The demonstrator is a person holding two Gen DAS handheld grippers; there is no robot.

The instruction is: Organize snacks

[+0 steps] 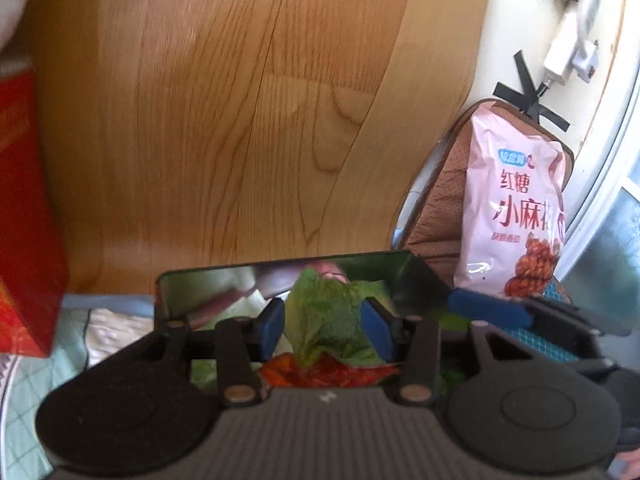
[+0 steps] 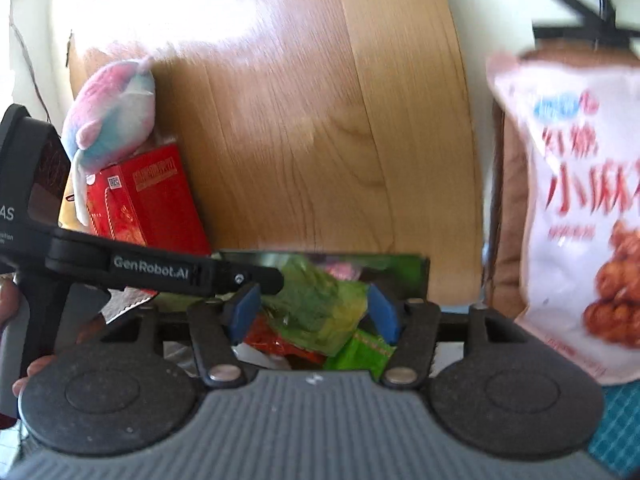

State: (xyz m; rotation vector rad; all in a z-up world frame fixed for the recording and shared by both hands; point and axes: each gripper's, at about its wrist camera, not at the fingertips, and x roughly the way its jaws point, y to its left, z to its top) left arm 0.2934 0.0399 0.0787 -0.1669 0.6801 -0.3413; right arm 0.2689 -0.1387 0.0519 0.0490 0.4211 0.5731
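Observation:
My left gripper point(image 1: 324, 326) is shut on the top of a green and red snack bag point(image 1: 328, 320), held upright in front of the wooden headboard. My right gripper point(image 2: 312, 312) holds the same green bag point(image 2: 316, 304) between its blue pads, with small green and red packets point(image 2: 360, 354) showing below it. The left gripper's arm point(image 2: 160, 270) crosses the right wrist view from the left. A large pink and white bag of brown-sugar twists point(image 1: 516, 208) leans upright at the right; it also shows in the right wrist view point(image 2: 580, 220).
A wooden headboard point(image 1: 240, 120) fills the background. A red box point(image 2: 152, 196) stands at the left with a pink and blue plush toy point(image 2: 112, 108) on it. A brown cushion point(image 1: 444, 200) stands behind the pink bag. A checked teal cloth point(image 1: 24, 400) lies below.

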